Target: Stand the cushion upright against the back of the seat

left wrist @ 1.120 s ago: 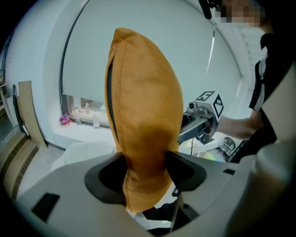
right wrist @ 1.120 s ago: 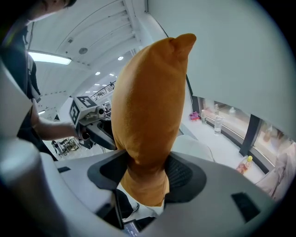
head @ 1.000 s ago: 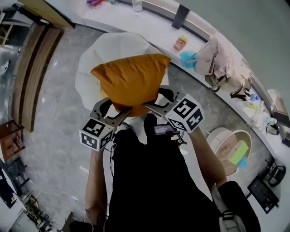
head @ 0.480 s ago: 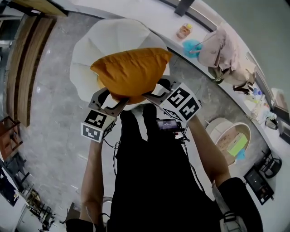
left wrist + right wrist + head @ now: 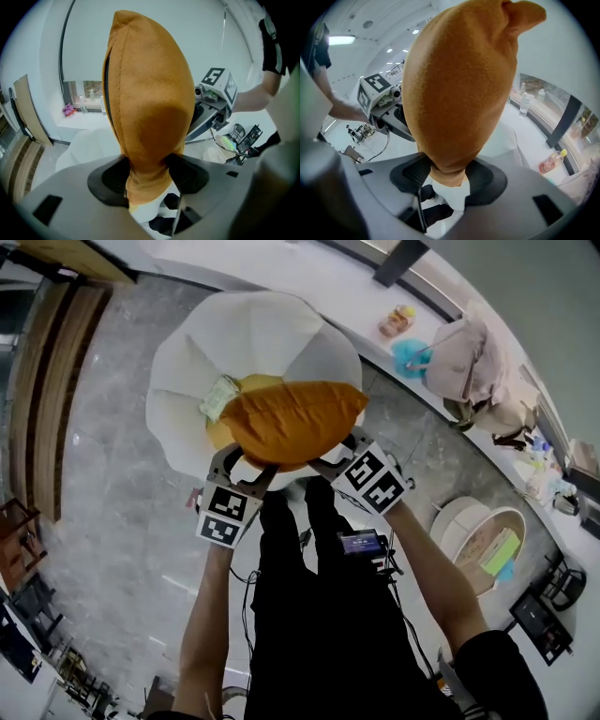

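Fingers [image 5: 110, 176] of left gripper [image 5: 248, 465] and right gripper [image 5: 333, 454] clamp cushion [image 5: 292, 420] at its near edge, right just tightening; long axis crosswise, seat back [image 5: 253, 329] beyond.

Clothing: the person [image 5: 319, 643] wears black throughout, a black top [image 5: 328, 681] over black trousers [image 5: 281, 549]. The right sleeve [image 5: 272, 44] and left sleeve [image 5: 321, 47] are both short and black. 1 small device [image 5: 361, 542] with a lit bluish screen sits at the waist. Thin black cables [image 5: 387, 563] trail from it.
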The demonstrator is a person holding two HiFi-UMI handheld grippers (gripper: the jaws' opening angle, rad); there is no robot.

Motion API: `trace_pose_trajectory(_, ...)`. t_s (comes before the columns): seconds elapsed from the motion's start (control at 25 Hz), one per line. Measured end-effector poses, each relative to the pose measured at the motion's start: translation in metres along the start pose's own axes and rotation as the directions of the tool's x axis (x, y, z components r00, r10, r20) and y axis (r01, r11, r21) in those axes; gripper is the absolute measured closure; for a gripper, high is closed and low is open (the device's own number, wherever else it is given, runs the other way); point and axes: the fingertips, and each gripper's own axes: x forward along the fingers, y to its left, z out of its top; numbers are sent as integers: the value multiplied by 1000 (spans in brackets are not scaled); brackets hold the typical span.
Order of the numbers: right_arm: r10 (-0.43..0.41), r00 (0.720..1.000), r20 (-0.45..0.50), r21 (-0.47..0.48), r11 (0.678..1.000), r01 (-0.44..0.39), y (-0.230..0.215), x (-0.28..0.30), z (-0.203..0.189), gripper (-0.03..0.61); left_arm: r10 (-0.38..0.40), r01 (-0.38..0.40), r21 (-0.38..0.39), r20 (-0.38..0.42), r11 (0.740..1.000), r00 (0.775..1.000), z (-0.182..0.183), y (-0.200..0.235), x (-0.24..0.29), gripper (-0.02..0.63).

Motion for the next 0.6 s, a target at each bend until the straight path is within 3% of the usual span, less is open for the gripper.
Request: trace_pose_trajectory(0.6, -71, 996, -55, -22, 997, 70, -53, 119, -54, 345, -38, 39, 15, -59, 999, 998, -83, 65, 104, 347)
